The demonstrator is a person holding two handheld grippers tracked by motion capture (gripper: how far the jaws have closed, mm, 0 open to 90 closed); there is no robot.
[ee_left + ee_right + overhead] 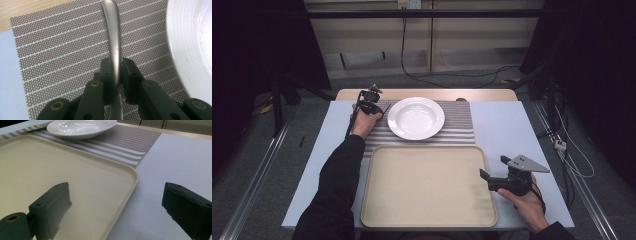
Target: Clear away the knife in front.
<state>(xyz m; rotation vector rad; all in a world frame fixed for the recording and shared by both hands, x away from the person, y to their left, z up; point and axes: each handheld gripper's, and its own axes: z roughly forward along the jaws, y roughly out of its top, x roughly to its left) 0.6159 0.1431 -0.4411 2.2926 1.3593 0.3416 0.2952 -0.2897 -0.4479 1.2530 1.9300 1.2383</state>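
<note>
On the left, the left gripper (373, 104) sits at about ten o'clock from the white plate (416, 118), over the striped placemat (459, 122). In the left gripper view its jaws are closed down tight on a metal cutlery handle (113, 37), a smooth, curved, brushed-steel shank that runs from between the pads toward twelve o'clock. Which utensil it belongs to cannot be told, as the working end is hidden. I judge the handle stiff, light and rather slippery: polished metal against hard pads could pivot or slide if the hold is loose, so a grip across its narrow middle, flat faces on the pads, looks the safest place.

Just to the right of the handle, at about three o'clock, lies the rim of the plate, resting on the placemat. It looks ceramic, so likely heavier, rigid and breakable; its rim is the only place to pinch it, and a knock from the steel could chip it.

Nearer the person, the beige tray (377, 200) lies empty on the surface (507, 125), at six o'clock from the plate.

Farthest right, the right gripper (493, 176) hovers at the tray's right edge, at about three o'clock, jaws spread wide with nothing between them.
</note>
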